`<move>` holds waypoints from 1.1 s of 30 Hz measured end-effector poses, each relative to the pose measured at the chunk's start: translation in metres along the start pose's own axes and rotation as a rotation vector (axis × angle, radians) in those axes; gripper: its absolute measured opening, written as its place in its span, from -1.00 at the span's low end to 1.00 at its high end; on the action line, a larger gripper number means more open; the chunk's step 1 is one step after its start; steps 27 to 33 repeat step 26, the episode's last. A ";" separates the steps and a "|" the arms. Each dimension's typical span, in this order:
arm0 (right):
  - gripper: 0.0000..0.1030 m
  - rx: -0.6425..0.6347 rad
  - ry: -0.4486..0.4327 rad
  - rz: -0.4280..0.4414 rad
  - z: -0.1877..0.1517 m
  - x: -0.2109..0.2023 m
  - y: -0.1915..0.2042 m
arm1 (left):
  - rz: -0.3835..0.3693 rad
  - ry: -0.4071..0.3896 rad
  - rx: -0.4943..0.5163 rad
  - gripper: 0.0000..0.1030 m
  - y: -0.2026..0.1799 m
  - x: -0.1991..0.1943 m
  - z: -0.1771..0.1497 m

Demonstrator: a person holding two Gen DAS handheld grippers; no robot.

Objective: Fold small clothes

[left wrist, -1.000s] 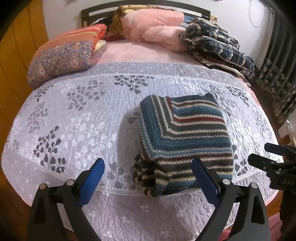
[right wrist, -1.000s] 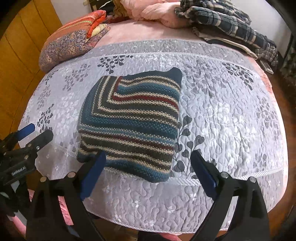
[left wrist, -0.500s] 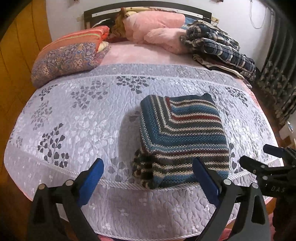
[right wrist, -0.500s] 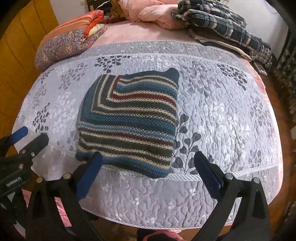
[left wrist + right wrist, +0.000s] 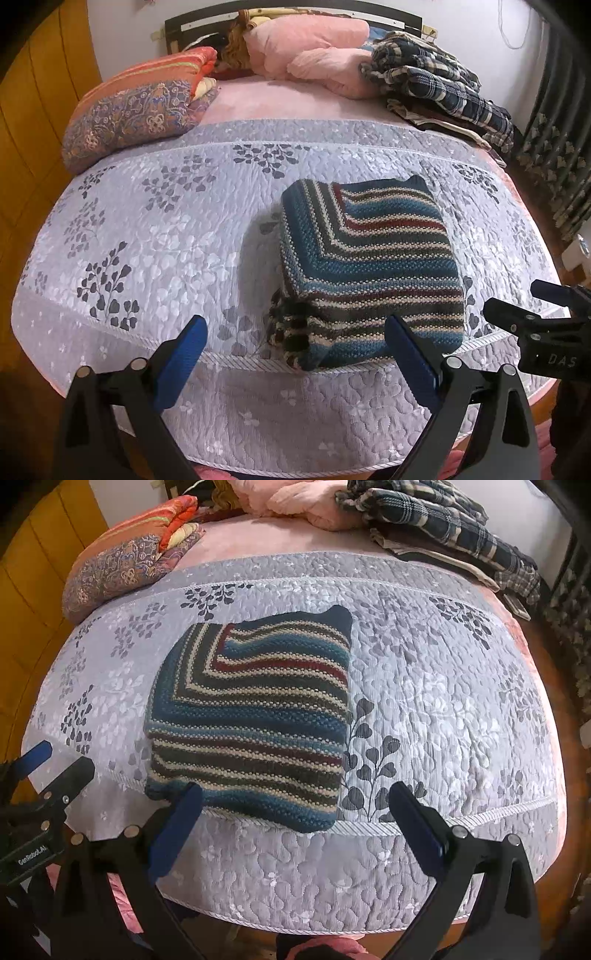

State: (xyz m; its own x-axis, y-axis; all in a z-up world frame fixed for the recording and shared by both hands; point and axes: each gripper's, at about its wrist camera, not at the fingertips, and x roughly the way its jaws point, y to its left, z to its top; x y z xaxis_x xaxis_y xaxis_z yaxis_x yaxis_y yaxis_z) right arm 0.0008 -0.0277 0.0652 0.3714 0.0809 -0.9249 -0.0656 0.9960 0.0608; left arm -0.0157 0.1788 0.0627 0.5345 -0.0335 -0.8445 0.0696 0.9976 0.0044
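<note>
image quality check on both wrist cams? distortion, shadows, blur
Left wrist: heavy fisheye bowing of the bed, dark vignette corners, soft shadow left of the folded sweater, sharp focus. Right wrist: same barrel distortion, even warm indoor light, no glare, the knit texture crisp.

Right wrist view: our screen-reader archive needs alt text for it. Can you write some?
A folded striped knit sweater lies near the front edge of a bed's grey leaf-print quilt. The open right gripper hovers before it, holding nothing, with the left gripper at the frame's left edge. Patterned pillows and plaid clothes sit at the far end.
</note>
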 end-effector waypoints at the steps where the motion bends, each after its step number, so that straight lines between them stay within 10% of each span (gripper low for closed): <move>1: 0.94 -0.003 0.002 -0.001 0.000 0.001 0.001 | 0.003 0.001 0.002 0.88 0.000 0.001 0.000; 33: 0.94 0.007 0.023 -0.030 -0.002 0.007 -0.002 | 0.017 0.023 0.011 0.88 -0.002 0.009 -0.003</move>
